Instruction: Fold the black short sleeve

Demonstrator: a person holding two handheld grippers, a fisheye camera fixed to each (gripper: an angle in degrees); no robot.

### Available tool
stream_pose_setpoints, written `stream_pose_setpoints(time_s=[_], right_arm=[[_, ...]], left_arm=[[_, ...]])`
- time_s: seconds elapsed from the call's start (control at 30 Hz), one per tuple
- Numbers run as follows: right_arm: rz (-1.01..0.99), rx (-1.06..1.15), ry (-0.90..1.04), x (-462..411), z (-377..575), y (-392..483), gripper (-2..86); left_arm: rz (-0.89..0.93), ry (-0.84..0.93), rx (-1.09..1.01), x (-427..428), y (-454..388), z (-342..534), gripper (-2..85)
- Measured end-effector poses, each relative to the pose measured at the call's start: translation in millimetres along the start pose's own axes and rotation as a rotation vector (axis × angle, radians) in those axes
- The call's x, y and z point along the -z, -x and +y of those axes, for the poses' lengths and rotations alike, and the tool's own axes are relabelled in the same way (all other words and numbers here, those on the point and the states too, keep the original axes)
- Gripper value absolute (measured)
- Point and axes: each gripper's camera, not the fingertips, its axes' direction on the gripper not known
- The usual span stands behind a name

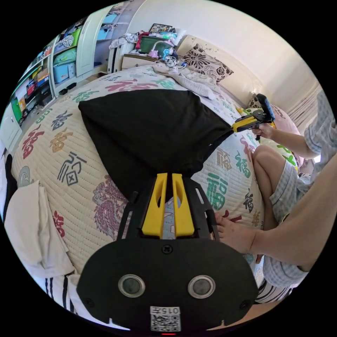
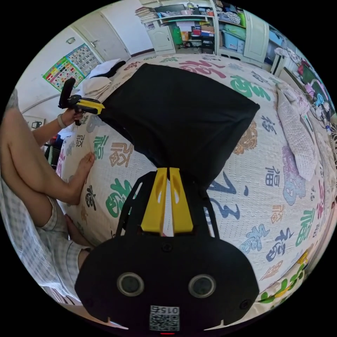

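My left gripper [image 1: 167, 174] has its yellow jaws clenched on one corner of the black short sleeve [image 1: 147, 130], which spreads away from the jaw tips across the bed [image 1: 49, 140] with its quilted cover of coloured characters. Beyond the garment and off to one side of my jaws, my right gripper [image 1: 234, 127] pinches another corner of the same cloth, with my hand [image 1: 264, 130] wrapped around its handle.

From the right gripper view, my right gripper [image 2: 167, 169] likewise has its jaws closed on the black short sleeve [image 2: 182, 112], the fabric fanning out ahead of the tips. My left gripper [image 2: 99, 106] grips the corner to the far side.

Far past the jaws, open shelves [image 2: 196, 30] hold stacked boxes and storage bins; what is in them I cannot tell. A green bin [image 1: 154, 44] stands on a stand beyond the bed, clothes heaped around it.
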Motion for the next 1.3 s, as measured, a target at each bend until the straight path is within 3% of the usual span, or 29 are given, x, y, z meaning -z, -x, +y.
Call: stream_pose_setpoints(time_s=[0.1,0.27,0.37,0.5,0.53,0.6,0.8,0.93,1.03,1.1,1.23,1.3], right_arm=[[-0.031,-0.070,0.057,-5,7,-9,5.4],[-0.076,-0.478,-0.030,3,29,-65,11.2],[-0.169,-0.562,0.037,-21,28,-86,10.4],[-0.132,-0.588,0.071,-28,21,-95,3.2],[-0.222,-0.553,0.057,-29,19,-96,0.5],[-0.308,-0.570,0.058,-30,20,-100,-0.4],[-0.328,-0.594,0.080,-11,42,-105,-1.0],[-0.256,-0.513,0.300,-33,45,-87,-0.8],[-0.271,-0.499,0.364,-52,41,-86,0.1],[-0.205,-0.540,0.335,-51,35,-93,1.4],[-0.207,-0.609,0.025,-29,-2,-120,7.4],[-0.210,-0.622,-0.091,-29,-27,-133,8.4]], left_arm=[[-0.010,0.019,0.054,17,0,8,3.0],[-0.008,-0.103,0.433,65,44,44,10.2],[0.052,-0.084,0.559,53,64,49,9.4],[0.033,-0.072,0.601,60,69,46,4.4],[0.072,-0.052,0.586,60,69,43,2.4],[0.161,-0.027,0.577,60,70,41,0.6],[0.205,-0.093,0.592,120,60,68,-0.5],[0.220,0.074,0.572,113,40,95,0.0],[0.263,0.133,0.635,99,37,116,1.8],[0.231,0.156,0.665,107,43,121,6.2],[-0.056,-0.063,0.580,172,57,76,7.8],[-0.063,-0.114,0.523,174,72,37,8.8]])
